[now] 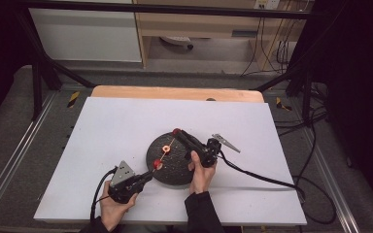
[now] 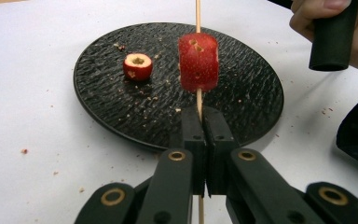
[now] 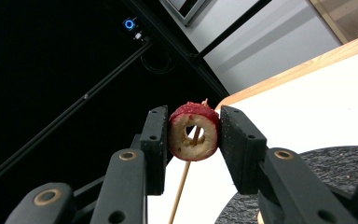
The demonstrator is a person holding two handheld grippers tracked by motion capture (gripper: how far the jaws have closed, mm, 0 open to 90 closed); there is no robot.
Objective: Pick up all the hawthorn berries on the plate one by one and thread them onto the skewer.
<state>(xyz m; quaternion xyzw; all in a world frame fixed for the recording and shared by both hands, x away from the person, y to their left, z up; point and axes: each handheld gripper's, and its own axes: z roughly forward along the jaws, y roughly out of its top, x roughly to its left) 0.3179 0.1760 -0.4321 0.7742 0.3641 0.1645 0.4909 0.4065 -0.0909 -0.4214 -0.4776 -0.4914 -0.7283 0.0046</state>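
Jaws closed, we pin the skewer [image 2: 198,100] steady at lower centre while the right gripper [image 3: 193,133] clamps a fruit ring [image 3: 193,132] for threading.

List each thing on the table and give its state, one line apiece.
Left gripper: shut on the skewer's lower end.
Right gripper: shut on a cored fruit ring.
Skewer: held over the plate, one red fruit piece threaded on it.
Threaded fruit piece: pierced, just above the left jaws.
Fruit ring: at the skewer's tip, stick showing in its hole.
Loose fruit piece: lying cored on the plate.
Plate: flat, crumb-strewn.
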